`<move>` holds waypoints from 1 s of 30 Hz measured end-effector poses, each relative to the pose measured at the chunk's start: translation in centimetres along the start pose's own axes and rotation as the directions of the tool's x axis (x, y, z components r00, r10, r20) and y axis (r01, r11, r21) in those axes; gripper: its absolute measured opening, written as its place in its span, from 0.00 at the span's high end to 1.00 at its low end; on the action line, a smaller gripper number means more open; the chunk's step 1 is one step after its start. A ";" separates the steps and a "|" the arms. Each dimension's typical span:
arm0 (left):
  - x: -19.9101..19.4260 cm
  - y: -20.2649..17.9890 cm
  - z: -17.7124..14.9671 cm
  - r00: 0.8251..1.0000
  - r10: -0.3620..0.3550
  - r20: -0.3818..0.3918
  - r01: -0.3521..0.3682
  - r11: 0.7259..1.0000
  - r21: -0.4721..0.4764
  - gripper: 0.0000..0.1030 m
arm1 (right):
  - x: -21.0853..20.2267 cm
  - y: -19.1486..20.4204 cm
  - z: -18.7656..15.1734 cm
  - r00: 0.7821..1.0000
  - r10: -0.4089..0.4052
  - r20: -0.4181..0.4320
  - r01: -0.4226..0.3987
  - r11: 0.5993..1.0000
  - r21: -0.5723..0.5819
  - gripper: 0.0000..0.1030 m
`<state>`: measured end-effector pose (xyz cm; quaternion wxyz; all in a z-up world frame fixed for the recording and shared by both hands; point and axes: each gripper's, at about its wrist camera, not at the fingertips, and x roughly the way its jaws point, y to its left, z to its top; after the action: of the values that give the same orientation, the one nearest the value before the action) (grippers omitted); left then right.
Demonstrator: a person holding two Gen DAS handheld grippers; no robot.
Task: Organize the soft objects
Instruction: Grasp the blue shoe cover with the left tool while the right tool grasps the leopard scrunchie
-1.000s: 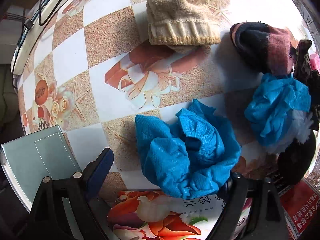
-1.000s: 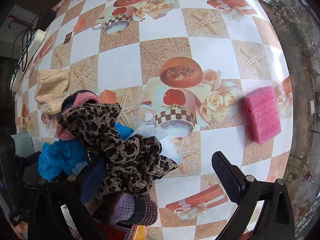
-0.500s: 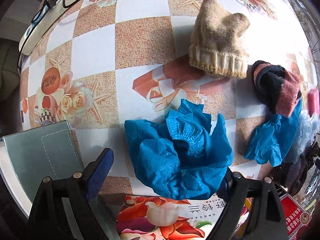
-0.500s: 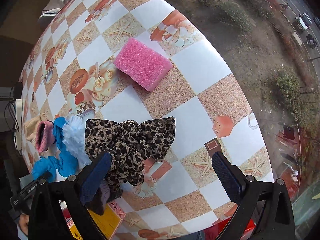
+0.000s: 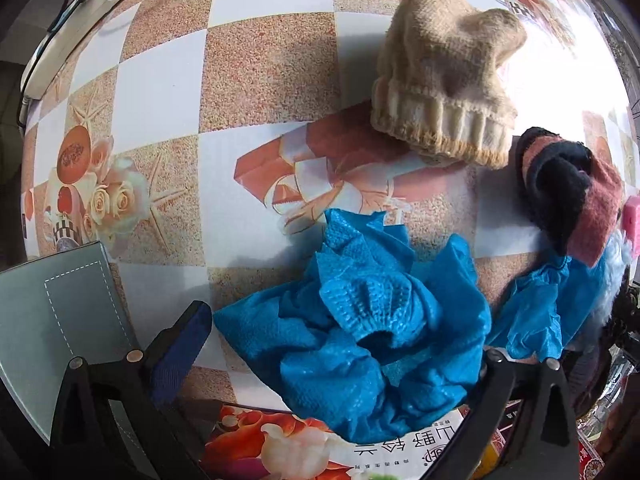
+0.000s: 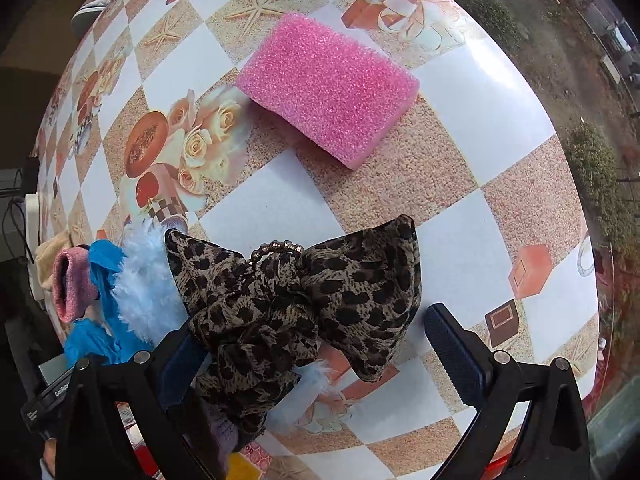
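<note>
Left gripper point(image 5: 340, 356) points down over the crumpled blue plastic cover point(image 5: 356, 340), jaws opening wide, the cover lying loose between them on the checked tablecloth point(image 5: 160, 92). Right gripper point(image 6: 320, 344) stands apart too, its fingers astride the leopard-print fabric bow point(image 6: 304, 296), not pinching it. The pink foam sponge point(image 6: 328, 88) sits just beyond; the beige knitted hat point(image 5: 444, 80) rests near the blue cover.

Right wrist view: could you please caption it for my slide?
Open fingers straddle a leopard-print fabric bow below a pink foam sponge.
</note>
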<state>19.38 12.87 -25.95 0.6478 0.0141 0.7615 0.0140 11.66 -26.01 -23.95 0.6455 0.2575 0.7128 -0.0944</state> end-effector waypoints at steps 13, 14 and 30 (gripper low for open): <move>1.2 0.1 2.7 0.996 -0.032 -0.083 0.030 0.999 -0.028 0.01 | 1.3 2.8 3.1 0.999 0.000 -0.046 0.000 1.000 0.015 0.04; 1.1 0.1 2.7 0.996 -0.037 -0.080 0.034 0.999 -0.035 0.02 | 1.0 3.2 2.7 0.999 0.003 -0.038 -0.003 1.000 0.006 0.13; -8.7 -1.9 -0.5 0.950 -0.006 0.312 -0.016 0.997 0.069 0.62 | -7.5 6.5 0.4 0.978 0.121 0.168 -0.092 0.981 -0.173 0.74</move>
<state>20.25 10.62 -17.41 0.7590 0.0408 0.6497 -0.0137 15.46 -22.56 -15.44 0.7299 0.2318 0.6427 -0.0229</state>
